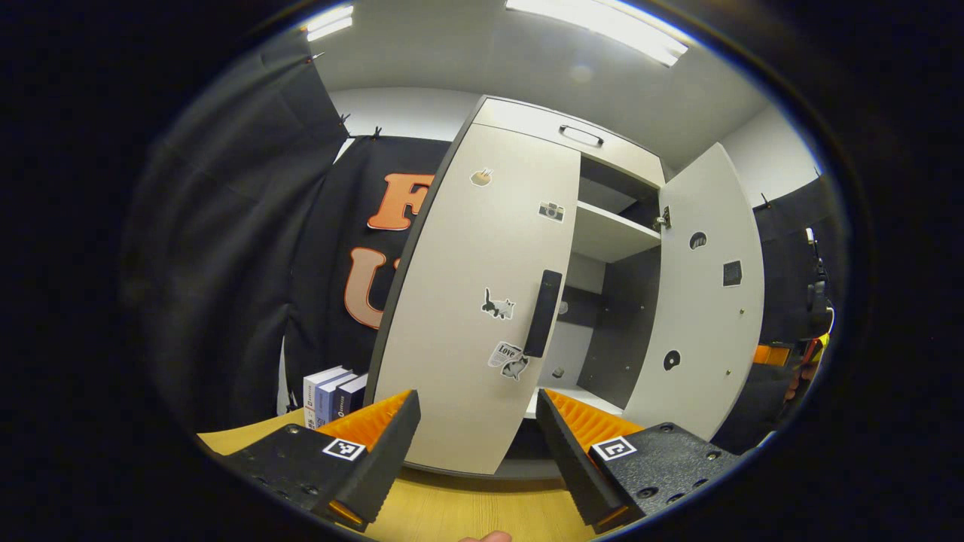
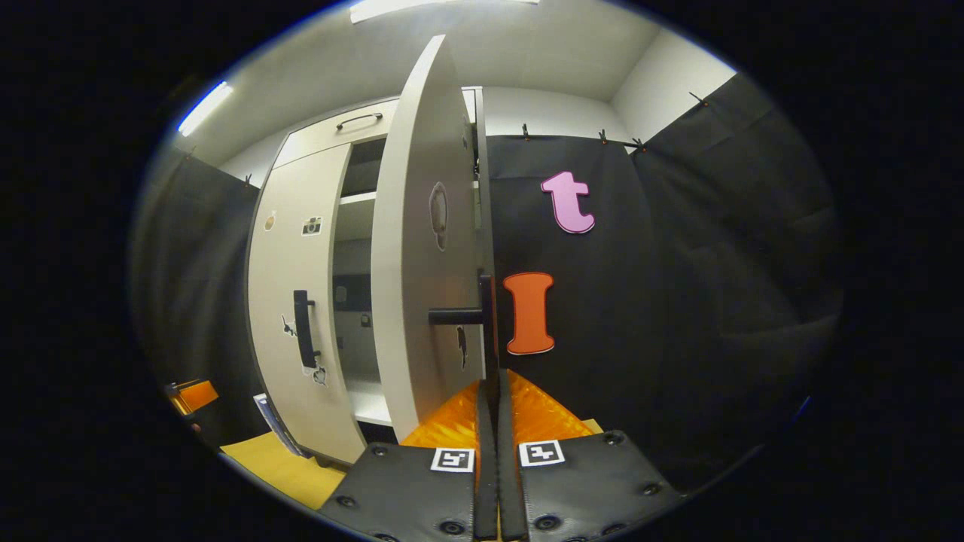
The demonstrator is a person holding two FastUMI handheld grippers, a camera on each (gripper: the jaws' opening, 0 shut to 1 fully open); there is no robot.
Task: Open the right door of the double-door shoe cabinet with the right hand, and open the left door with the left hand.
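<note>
straight ahead of left tool (image 1: 478, 429), fingers apart, stands left door (image 1: 474, 301) closed, upright handle (image 1: 543, 313) just above right of the gap. right tool (image 2: 488, 410) clamped on right door (image 2: 422, 248) handle, door swung wide.

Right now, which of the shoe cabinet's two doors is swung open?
The right door, swung wide to expose the shelves, its handle between the right gripper's jaws. The left door is closed or nearly so.
</note>
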